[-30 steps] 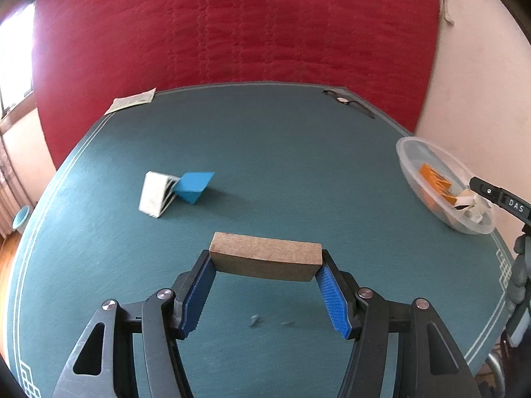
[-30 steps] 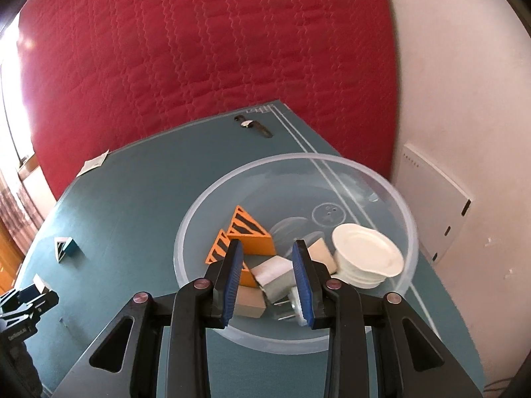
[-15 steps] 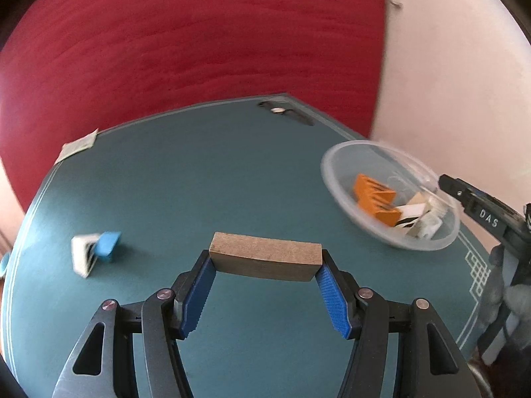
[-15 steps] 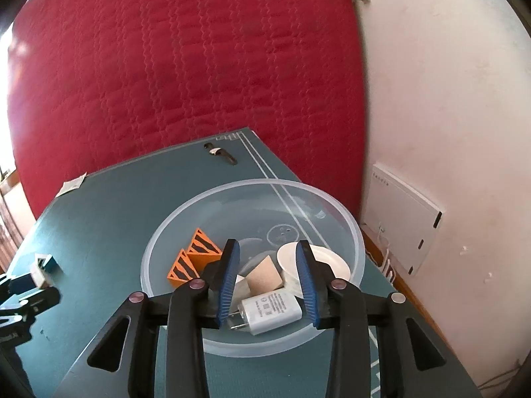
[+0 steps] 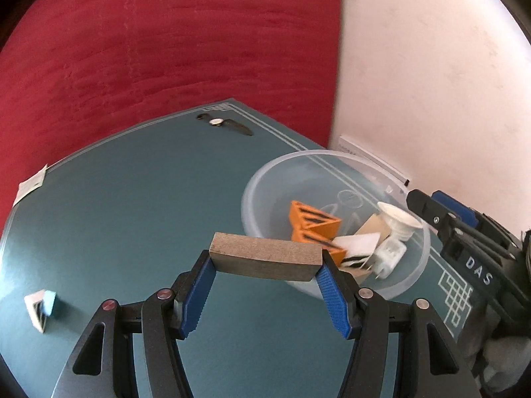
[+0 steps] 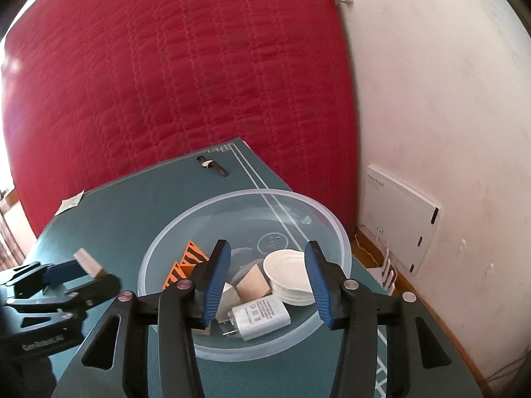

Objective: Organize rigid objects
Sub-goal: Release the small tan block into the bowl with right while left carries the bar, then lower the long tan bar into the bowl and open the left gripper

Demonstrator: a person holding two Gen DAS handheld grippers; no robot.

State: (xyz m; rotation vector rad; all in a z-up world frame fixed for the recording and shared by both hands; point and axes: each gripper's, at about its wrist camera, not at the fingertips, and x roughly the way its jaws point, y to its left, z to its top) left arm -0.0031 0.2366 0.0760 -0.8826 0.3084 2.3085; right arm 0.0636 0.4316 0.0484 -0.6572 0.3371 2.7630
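Note:
My left gripper (image 5: 265, 287) is shut on a brown wooden block (image 5: 265, 257), held above the table just left of a clear plastic bowl (image 5: 262, 179). The bowl (image 6: 172, 232) holds orange striped wedges (image 5: 312, 220), a white charger plug (image 6: 259, 318), a tan wedge (image 6: 254, 283) and a white dish (image 6: 287, 272). My right gripper (image 6: 267, 280) is open and empty above the bowl's near side. The left gripper with its block (image 6: 87, 262) shows at the left of the right wrist view.
The green table (image 5: 149, 199) has a blue and white wedge pair (image 5: 41, 305) at the far left, a wristwatch (image 5: 224, 123) at the back and a paper packet (image 5: 31, 185) at the back left edge. A red quilted wall and a white wall stand behind.
My left gripper swung right with the block and now sits beside the bowl. My right gripper opened wider, let go of the charger plug into the bowl and drew back.

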